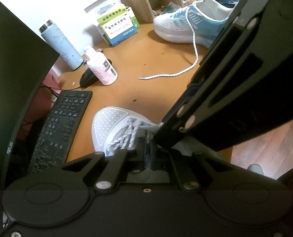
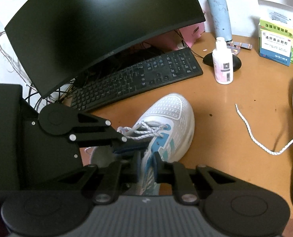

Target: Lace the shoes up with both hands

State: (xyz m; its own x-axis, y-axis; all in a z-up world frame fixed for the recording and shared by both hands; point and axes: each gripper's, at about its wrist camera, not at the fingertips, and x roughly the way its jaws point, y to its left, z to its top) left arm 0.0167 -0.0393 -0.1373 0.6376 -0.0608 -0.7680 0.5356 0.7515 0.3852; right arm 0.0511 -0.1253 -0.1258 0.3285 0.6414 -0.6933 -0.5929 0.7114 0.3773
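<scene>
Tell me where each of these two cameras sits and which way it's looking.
Left wrist: on the left gripper, facing down over the near shoe toward the far shoe; the right gripper crosses from the right.
Right wrist: on the right gripper, facing down across the near shoe toward the monitor; the left gripper enters from the left.
Shared: near shoe, keyboard, white bottle, loose lace.

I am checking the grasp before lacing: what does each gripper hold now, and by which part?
Right gripper: fingers astride the near sneaker's blue-and-white eyelet edge, apparently gripping it. Left gripper: shut beside the laces; whether it pinches one cannot be told.
</scene>
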